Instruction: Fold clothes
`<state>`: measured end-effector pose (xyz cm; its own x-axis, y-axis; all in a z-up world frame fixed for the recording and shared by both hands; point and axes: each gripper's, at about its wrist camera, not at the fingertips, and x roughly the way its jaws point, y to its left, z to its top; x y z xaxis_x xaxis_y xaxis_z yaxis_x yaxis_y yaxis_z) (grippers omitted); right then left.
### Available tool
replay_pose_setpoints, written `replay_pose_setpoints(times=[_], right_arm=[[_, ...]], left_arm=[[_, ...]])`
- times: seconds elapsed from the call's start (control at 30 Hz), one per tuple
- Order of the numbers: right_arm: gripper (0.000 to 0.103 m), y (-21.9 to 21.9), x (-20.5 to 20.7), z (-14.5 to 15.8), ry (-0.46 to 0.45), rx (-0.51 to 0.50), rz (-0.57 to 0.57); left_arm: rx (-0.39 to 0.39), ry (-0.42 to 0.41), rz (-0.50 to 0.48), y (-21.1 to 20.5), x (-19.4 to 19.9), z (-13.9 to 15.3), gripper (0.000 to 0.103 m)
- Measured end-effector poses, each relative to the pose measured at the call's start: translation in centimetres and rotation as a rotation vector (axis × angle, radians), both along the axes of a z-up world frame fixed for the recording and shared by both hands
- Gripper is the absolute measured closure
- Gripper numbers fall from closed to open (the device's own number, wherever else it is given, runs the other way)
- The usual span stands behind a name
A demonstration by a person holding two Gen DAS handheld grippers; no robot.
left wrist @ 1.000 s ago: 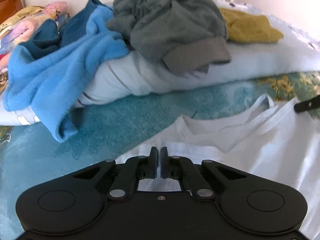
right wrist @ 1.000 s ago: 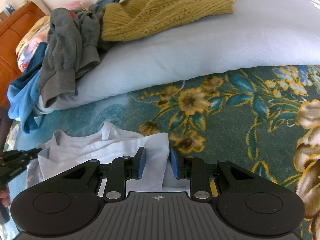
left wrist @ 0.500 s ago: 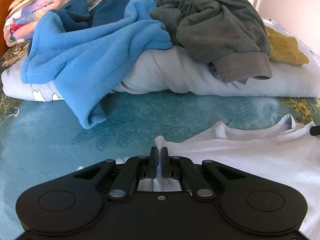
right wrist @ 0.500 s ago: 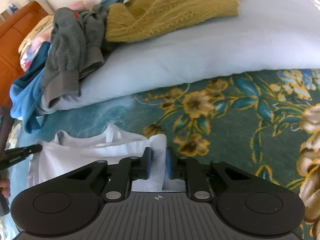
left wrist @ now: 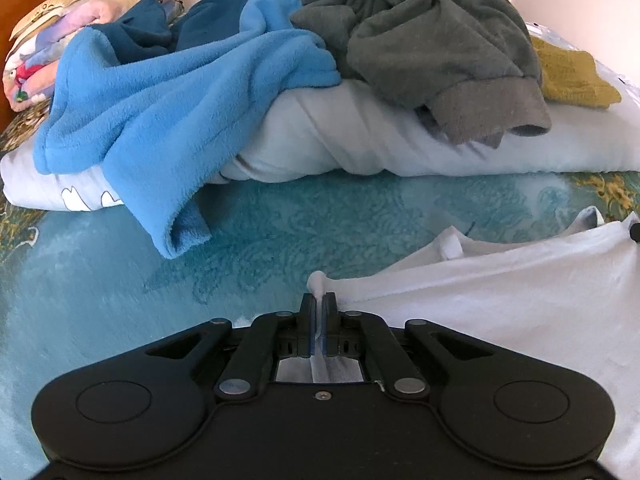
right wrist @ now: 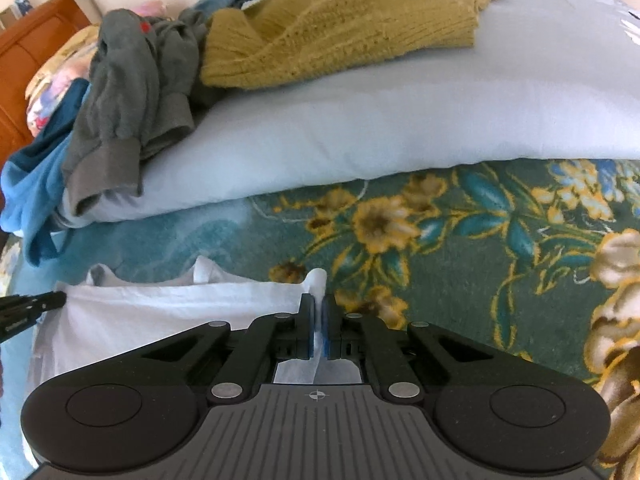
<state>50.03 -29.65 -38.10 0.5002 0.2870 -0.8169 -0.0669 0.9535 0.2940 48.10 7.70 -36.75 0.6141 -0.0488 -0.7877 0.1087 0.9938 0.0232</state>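
Observation:
A white T-shirt (left wrist: 500, 300) lies spread on the teal floral bedspread (left wrist: 280, 232), its neckline toward the pillow. My left gripper (left wrist: 319, 300) is shut on the shirt's left corner, a small tuft of cloth poking out above the pads. In the right wrist view the same shirt (right wrist: 160, 312) stretches leftward, and my right gripper (right wrist: 319, 300) is shut on its right corner. The left gripper's black tip (right wrist: 36, 304) shows at the shirt's far left edge.
A pale blue pillow (right wrist: 400, 120) lies behind the shirt. On it are piled a blue fleece (left wrist: 160, 100), a grey sweatshirt (left wrist: 420, 40) and a mustard knit sweater (right wrist: 340, 28). A folded patterned quilt (left wrist: 60, 40) and a wooden headboard (right wrist: 28, 52) are at the far left.
My right gripper's jaws closed onto the shirt's corner. My left gripper, holding its corner, shifted left, and the shirt's top edge pulled straight between the two.

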Motion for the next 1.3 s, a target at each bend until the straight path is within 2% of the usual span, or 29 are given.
replay_pose_setpoints(times=[0.2, 0.23, 0.3, 0.37, 0.43, 0.53, 0.63, 0.77, 0.93, 1.13, 1.23, 1.3], right_arm=[[0.099, 0.5, 0.2, -0.1, 0.011, -0.022, 0.013], [0.099, 0.5, 0.2, 0.1, 0.01, -0.022, 0.013], [0.092, 0.4, 0.1, 0.4, 0.008, -0.021, 0.013], [0.086, 0.3, -0.3, 1.2, -0.004, -0.028, 0.009], [0.083, 0.1, -1.0, 2.2, -0.016, -0.014, 0.004], [0.08, 0.0, -2.6, 3.9, -0.041, -0.03, 0.013], [0.073, -0.1, -5.2, 5.6, -0.067, -0.05, 0.014], [0.073, 0.3, -9.4, 6.8, -0.06, -0.065, -0.026], [0.073, 1.2, -15.2, 6.8, -0.019, -0.067, -0.094], [0.073, 2.3, -20.6, 6.2, 0.042, -0.076, -0.17], [0.066, 3.0, -22.6, 6.0, 0.054, -0.061, -0.21], [0.066, 3.5, -23.8, 5.9, 0.063, -0.046, -0.234]], left_arm=[[-0.013, 0.007, 0.005, 0.1, 0.1, 0.3, 0.1], [-0.021, 0.008, 0.008, 0.2, 0.0, 0.5, 0.097], [-0.04, 0.001, 0.004, 0.3, -0.4, 1.2, 0.095], [-0.048, -0.009, -0.001, 0.4, -0.9, 2.1, 0.077], [-0.049, -0.023, -0.001, 0.6, -1.7, 3.2, 0.063], [-0.081, -0.061, 0.036, 1.0, -3.8, 4.9, 0.06], [-0.147, -0.077, 0.103, 1.6, -6.6, 5.9, 0.049], [-0.226, -0.058, 0.138, 2.1, -10.5, 6.3, 0.045], [-0.243, -0.033, 0.172, 2.3, -15.5, 6.3, 0.038], [-0.284, 0.006, 0.265, 3.2, -20.8, 5.3, 0.037], [-0.309, 0.029, 0.331, 3.8, -22.8, 4.7, 0.037], [-0.358, 0.051, 0.377, 4.2, -24.0, 4.2, 0.037]])
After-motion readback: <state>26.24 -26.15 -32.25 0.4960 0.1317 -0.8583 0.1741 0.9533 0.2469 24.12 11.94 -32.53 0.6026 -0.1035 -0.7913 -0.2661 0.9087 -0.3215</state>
